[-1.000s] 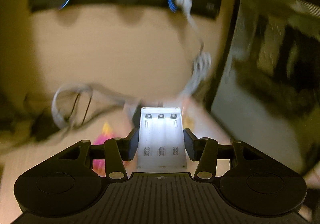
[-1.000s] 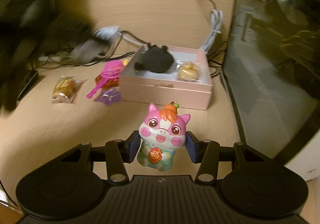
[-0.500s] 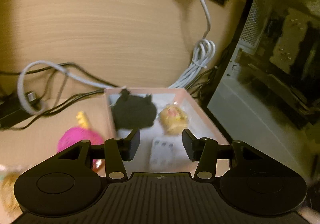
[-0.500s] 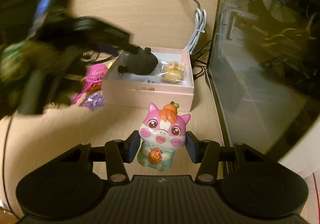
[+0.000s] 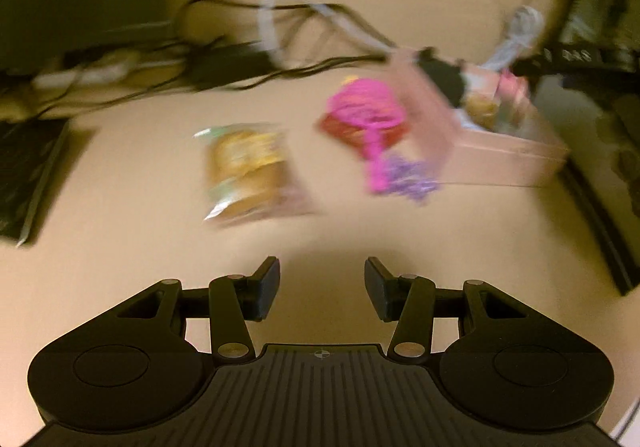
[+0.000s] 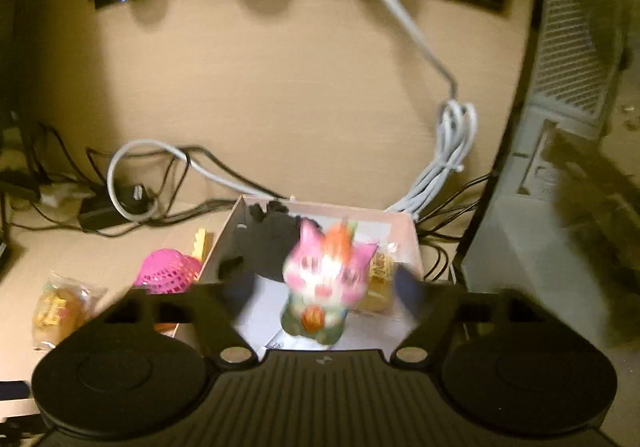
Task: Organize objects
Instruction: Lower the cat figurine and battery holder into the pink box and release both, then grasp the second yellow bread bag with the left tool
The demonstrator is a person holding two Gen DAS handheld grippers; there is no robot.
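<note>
Pig toy [image 6: 326,279] stood blurred over the open pink box [image 6: 414,243], between the right gripper's [image 6: 326,287] fingers, which were spreading apart and no longer pressed on it. Only the right view showed inside the box: a black toy [image 6: 272,243] behind the pig and a wrapped cake [image 6: 380,279] at its right. The left view alone showed the bare tabletop [image 5: 120,207] ahead of the left gripper [image 5: 322,283], its fingers released with nothing between them. Beyond lay a snack packet [image 5: 248,167], a pink scoop [image 5: 366,111] and a purple trinket [image 5: 408,175] just left of the box. Cables [image 6: 444,163] trailed behind.
</note>
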